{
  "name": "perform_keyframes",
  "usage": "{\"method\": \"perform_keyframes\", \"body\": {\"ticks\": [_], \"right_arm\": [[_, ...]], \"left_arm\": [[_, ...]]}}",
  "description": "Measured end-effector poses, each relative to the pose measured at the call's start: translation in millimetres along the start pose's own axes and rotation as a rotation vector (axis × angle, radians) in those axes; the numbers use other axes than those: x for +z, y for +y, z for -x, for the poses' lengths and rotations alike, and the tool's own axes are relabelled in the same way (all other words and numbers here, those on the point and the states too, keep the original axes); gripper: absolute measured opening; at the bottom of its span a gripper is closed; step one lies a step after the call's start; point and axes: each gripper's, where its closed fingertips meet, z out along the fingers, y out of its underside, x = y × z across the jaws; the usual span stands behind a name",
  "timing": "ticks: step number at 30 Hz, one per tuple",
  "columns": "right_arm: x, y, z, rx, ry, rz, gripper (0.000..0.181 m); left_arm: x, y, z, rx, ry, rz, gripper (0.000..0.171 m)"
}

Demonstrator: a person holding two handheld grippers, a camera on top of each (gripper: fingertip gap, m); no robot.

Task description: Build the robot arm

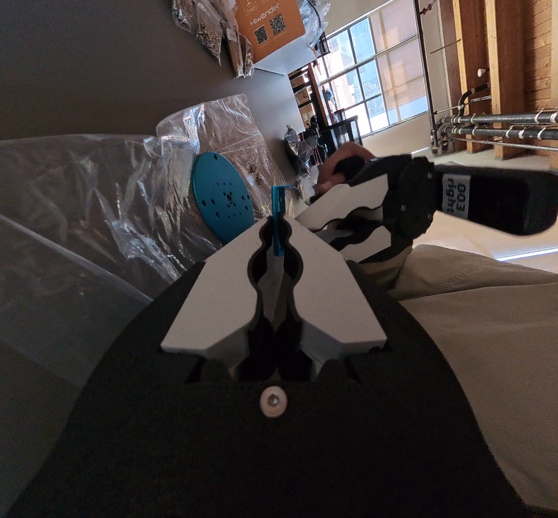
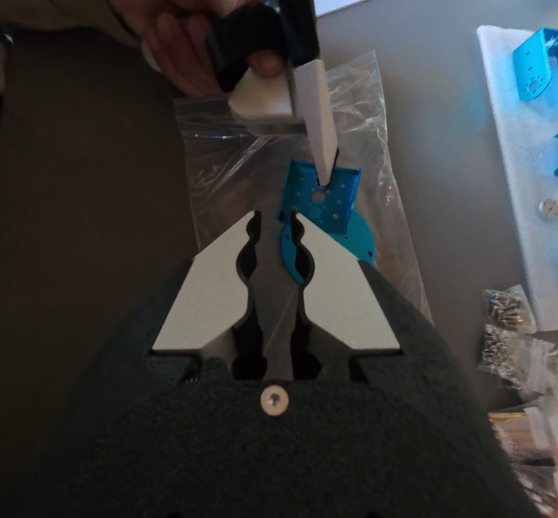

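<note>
Here the left gripper (image 1: pixel 277 231) pinches the blue bracket (image 2: pixel 320 198) edge-on, upright. The right gripper (image 2: pixel 276 216), parted and empty, sits just beside its lower corner, above the blue disc (image 1: pixel 222 198).

orange cardboard box (image 1: pixel 265 8) at the back, bags of screws (image 2: pixel 507 349) beside it (loads), blue round plate (image 1: pixel 222 198) on clear plastic bag (image 1: pixel 235 129).

Two grippers were in use: the left gripper (image 1: pixel 277 225) and the right gripper (image 2: pixel 276 216). One blue bracket (image 2: pixel 320 198) showed at twelve o'clock in the right wrist view, and one blue round plate (image 1: pixel 222 198) at eleven o'clock in the left. One orange box (image 1: pixel 265 5) stood at twelve. Another blue bracket (image 2: pixel 534 65) lay at two o'clock.
</note>
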Motion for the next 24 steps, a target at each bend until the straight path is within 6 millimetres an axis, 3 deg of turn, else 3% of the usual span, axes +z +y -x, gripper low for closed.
{"method": "perform_keyframes", "body": {"ticks": [3, 6, 11, 18, 21, 24], "right_arm": [[5.4, 2.9, -0.4, -0.123, 0.082, 0.067, 0.015], [7.0, -0.2, 0.6, -0.141, 0.106, 0.063, 0.007], [0.5, -9.8, 5.2, 0.088, -0.062, -0.051, 0.014], [-12.9, -23.7, 1.8, 0.202, -0.107, -0.185, 0.013], [-13.7, -8.7, -11.7, 0.194, -0.016, -0.133, 0.012], [-11.0, -2.7, -12.7, 0.211, 0.016, -0.138, 0.013]], "left_arm": [[-0.1, 0.8, 1.8, -0.013, -0.001, 0.003, 0.001], [0.1, 1.2, 2.3, 0.013, -0.017, 0.007, 0.001], [-1.8, -2.0, 0.4, 0.034, -0.018, -0.007, 0.001], [-3.1, -3.9, 1.5, 0.053, -0.030, -0.017, 0.001], [-4.1, -5.3, 1.7, 0.061, -0.035, -0.023, 0.001], [-4.9, -6.6, 1.9, 0.057, -0.032, -0.028, 0.001]]}}
